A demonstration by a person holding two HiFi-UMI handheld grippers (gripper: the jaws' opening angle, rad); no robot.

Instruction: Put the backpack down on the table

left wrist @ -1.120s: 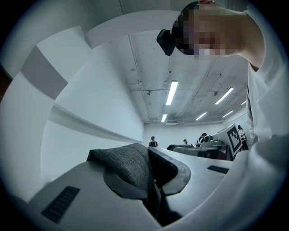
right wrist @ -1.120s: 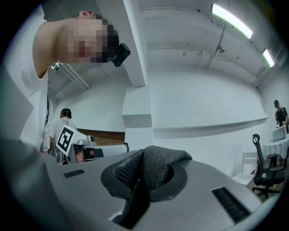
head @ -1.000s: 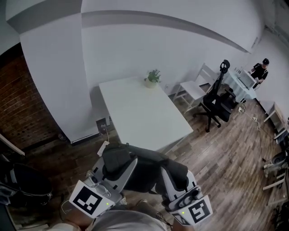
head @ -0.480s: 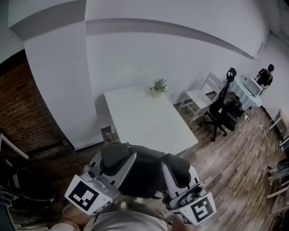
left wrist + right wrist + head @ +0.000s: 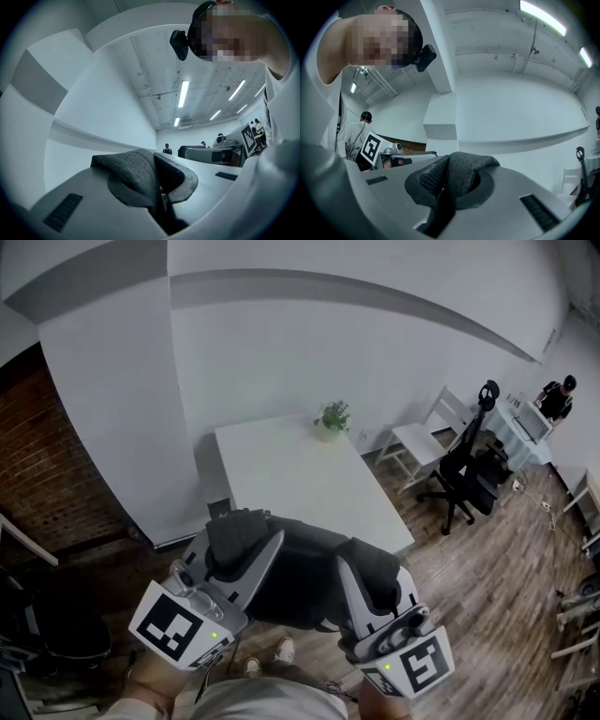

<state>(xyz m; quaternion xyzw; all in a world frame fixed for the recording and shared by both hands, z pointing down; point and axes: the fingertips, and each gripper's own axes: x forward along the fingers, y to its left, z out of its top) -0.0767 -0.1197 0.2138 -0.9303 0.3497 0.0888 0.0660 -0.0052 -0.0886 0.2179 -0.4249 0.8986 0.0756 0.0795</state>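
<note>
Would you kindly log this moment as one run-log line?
left hand-held gripper shut on backpack | right hand-held gripper likewise | not yet on table

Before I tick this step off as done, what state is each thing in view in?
backpack: held in the air, not yet on the table.
left gripper: shut on backpack fabric.
right gripper: shut on backpack fabric.
table: bare apart from the plant.
plant: upright at the table's far edge.
</note>
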